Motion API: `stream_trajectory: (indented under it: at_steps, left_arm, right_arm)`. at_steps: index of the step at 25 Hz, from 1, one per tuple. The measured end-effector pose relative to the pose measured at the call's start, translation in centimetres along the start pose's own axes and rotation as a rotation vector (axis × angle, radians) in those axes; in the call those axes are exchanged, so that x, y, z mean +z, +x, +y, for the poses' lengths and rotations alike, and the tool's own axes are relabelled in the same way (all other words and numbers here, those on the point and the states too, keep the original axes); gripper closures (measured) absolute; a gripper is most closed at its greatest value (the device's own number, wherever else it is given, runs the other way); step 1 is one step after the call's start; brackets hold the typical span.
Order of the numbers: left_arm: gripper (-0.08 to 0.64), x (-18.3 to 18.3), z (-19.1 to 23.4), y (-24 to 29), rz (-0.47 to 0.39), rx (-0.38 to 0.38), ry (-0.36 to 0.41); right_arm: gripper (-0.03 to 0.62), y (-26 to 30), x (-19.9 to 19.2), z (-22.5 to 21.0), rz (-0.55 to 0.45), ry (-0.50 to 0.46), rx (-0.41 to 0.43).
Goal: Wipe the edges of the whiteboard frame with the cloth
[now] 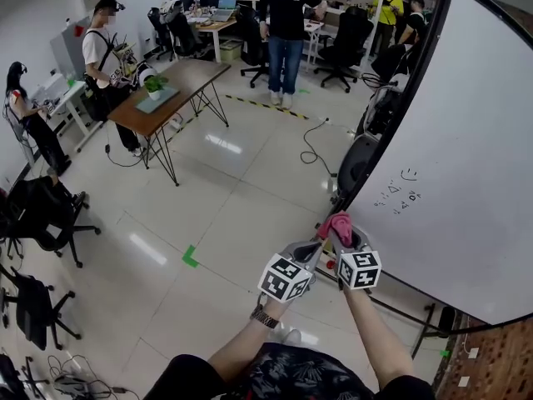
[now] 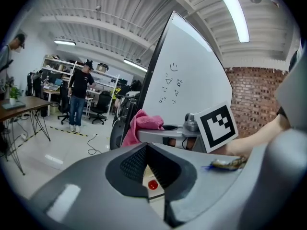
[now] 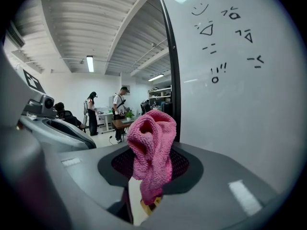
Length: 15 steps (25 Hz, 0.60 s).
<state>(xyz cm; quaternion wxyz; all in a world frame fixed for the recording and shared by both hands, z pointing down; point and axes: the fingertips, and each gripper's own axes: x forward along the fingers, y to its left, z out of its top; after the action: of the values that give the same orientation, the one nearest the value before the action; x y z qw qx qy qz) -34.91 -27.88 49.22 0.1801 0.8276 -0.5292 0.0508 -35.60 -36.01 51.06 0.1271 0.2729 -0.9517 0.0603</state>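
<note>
The whiteboard [image 1: 466, 140] stands at the right, with its black frame edge [image 1: 391, 115] running down towards me. My right gripper [image 1: 340, 232] is shut on a pink cloth [image 1: 336, 224], held close to the lower end of that edge; touch cannot be told. In the right gripper view the cloth [image 3: 153, 147] bulges out from between the jaws, with the frame [image 3: 171, 80] just behind it. My left gripper [image 1: 314, 250] sits right beside the right one, shut and empty. In the left gripper view its jaws [image 2: 146, 146] meet at the tip, with the cloth [image 2: 144, 122] beyond them.
A brown table [image 1: 166, 90] with a plant stands at the far left, with people around it and further back. Office chairs [image 1: 42, 215] line the left side. A cable [image 1: 312, 144] lies on the floor near the board's stand [image 1: 354, 161]. Brick wall [image 1: 500, 365] at bottom right.
</note>
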Motion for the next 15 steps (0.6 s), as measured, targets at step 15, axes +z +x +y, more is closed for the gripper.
stream_trajectory:
  at_steps: [15]
  left_arm:
    - [0.561,7.8,-1.3,0.3,-0.113,-0.005,0.120]
  right_arm:
    - [0.465,-3.3,11.5,-0.8,-0.196,-0.175,-0.043]
